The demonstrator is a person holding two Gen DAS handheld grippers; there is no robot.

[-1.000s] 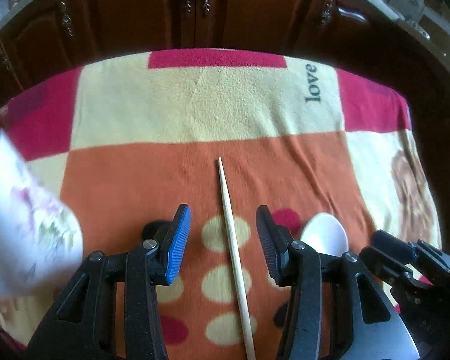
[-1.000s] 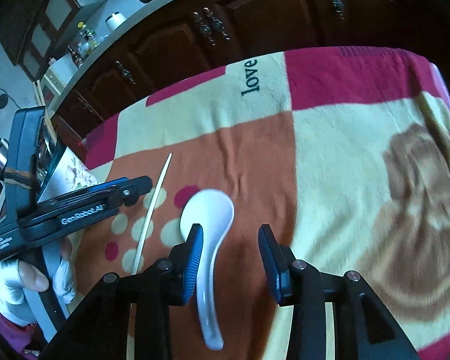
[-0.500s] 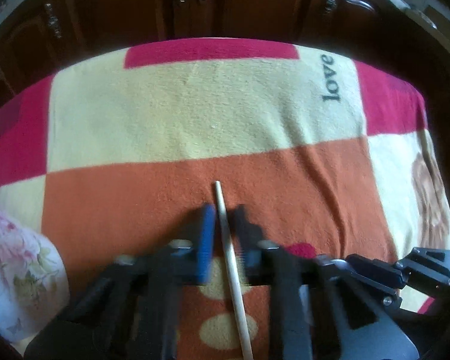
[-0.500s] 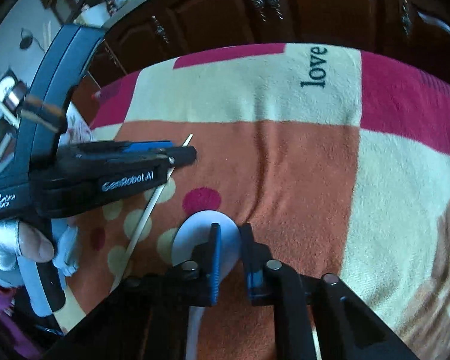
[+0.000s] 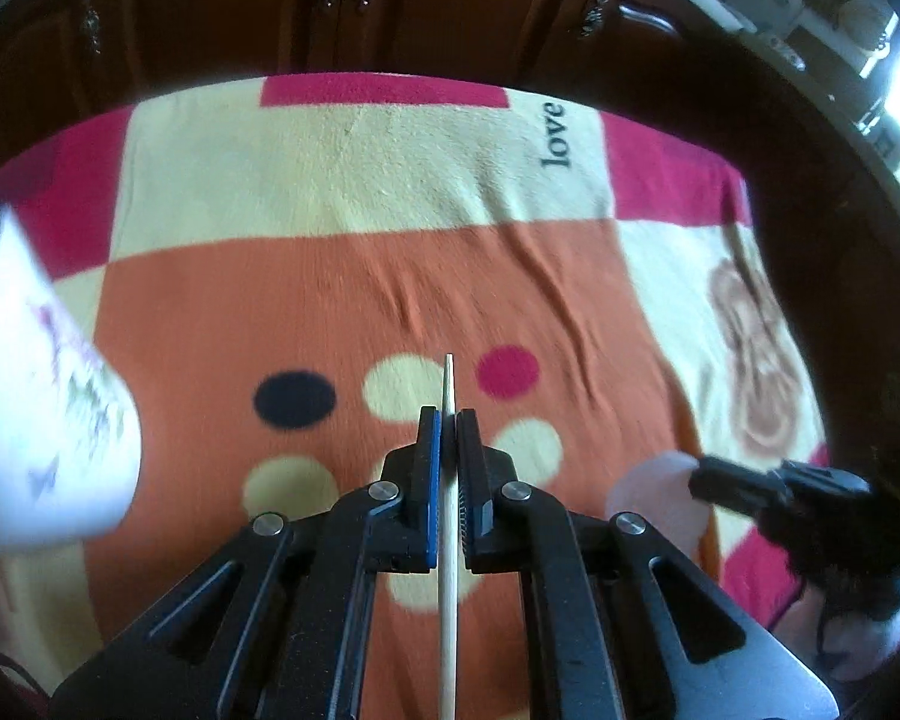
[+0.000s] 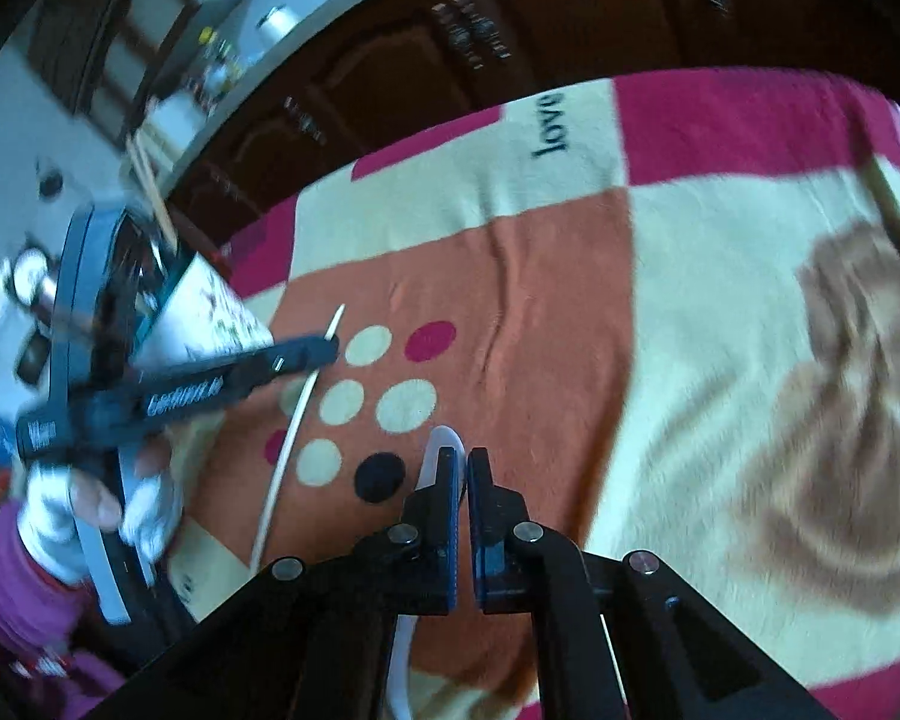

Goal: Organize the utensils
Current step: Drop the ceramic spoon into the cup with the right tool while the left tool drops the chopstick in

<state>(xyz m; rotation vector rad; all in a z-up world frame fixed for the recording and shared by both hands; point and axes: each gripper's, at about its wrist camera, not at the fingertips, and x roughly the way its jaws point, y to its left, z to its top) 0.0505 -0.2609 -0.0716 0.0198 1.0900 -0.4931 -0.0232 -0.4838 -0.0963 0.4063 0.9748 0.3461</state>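
My left gripper [image 5: 448, 420] is shut on a pale wooden chopstick [image 5: 448, 540] and holds it above the blanket, tip pointing forward. It also shows in the right wrist view [image 6: 288, 438], held by the left gripper [image 6: 324, 351]. My right gripper [image 6: 463, 462] is shut on a white ceramic spoon [image 6: 441, 441], whose bowl sticks out past the fingers and whose handle [image 6: 402, 648] runs back beneath them. In the left wrist view the spoon bowl [image 5: 654, 486] appears at the right, held by the right gripper [image 5: 714, 477].
A checked orange, cream and red blanket [image 5: 360, 192] covers the table. A white flowered container [image 5: 36, 414] stands at the left, also in the right wrist view [image 6: 216, 312]. Dark wooden cabinets [image 5: 342, 6] lie beyond the table's far edge.
Both grippers closed from open, the left on the chopstick and the right on the spoon. Both have lifted their utensils off the blanket and pulled back toward the near side.
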